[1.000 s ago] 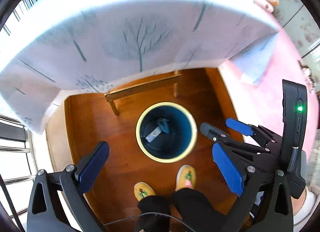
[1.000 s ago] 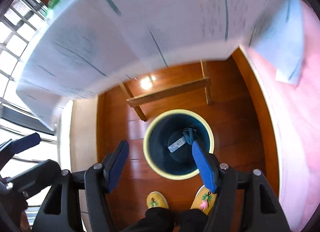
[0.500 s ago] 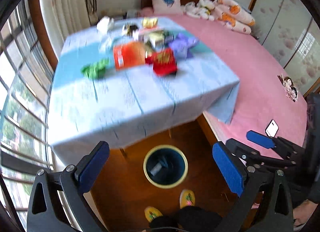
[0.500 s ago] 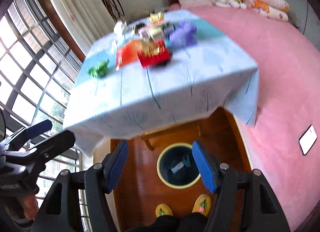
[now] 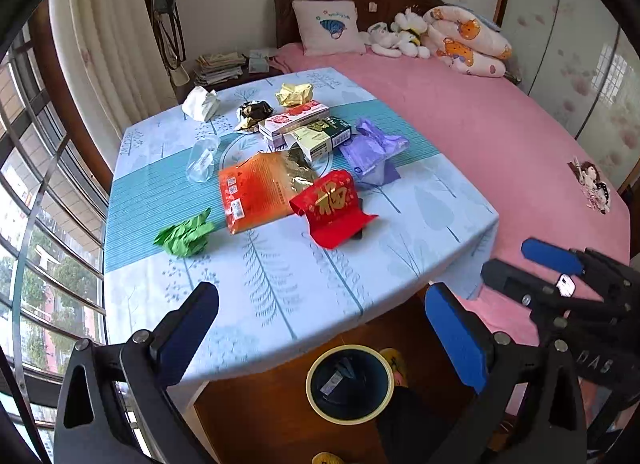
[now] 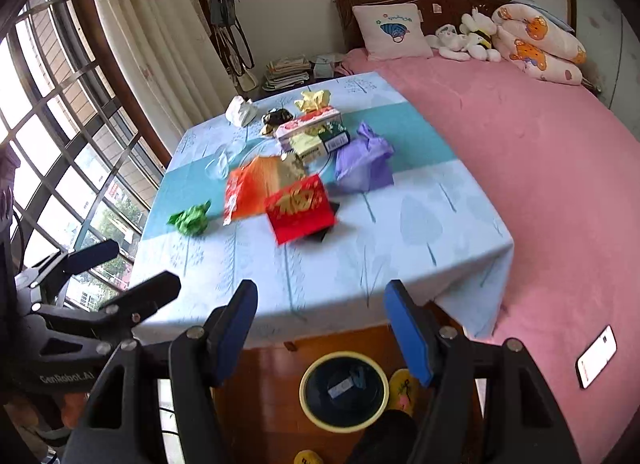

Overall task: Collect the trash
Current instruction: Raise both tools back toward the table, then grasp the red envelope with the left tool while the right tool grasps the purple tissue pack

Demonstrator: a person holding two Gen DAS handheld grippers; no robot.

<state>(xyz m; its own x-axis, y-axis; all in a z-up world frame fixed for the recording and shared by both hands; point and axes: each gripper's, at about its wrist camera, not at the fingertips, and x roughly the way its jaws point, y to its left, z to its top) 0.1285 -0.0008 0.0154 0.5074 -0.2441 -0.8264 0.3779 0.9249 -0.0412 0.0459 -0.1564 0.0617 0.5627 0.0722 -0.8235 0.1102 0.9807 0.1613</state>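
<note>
Left wrist view: the left gripper (image 5: 320, 328) fills the bottom of the frame with its blue pads wide apart and nothing between them. The right gripper (image 5: 532, 264), at the right edge, likewise stands wide and empty. In the centre, a counter (image 5: 280, 288) draped in a pale blue tree-print cloth carries the trash: a crumpled green wrapper (image 5: 186, 233) at centre left, a flat orange foil bag (image 5: 260, 190), a curled red packet with gold characters (image 5: 334, 208), a bunched purple plastic bag (image 5: 374, 152), a clear plastic cup lying on its side (image 5: 202, 158), a white tissue wad (image 5: 201, 103), a yellow crumpled wrapper (image 5: 295, 93), a black-and-gold wrapper (image 5: 254, 112), and stacked small cartons (image 5: 304, 126). At bottom centre, on the wooden floor beside the counter, a dark blue bin with a yellow rim (image 5: 350, 384) holds a few scraps. A pink bed (image 5: 500, 136) occupies the right

Right wrist view: the right gripper (image 6: 324, 332) spans the bottom centre, wide and empty; the left gripper (image 6: 116, 268) shows at lower left, also wide. The trash lies at centre frame, and the bin (image 6: 344, 390) sits at bottom centre
</note>
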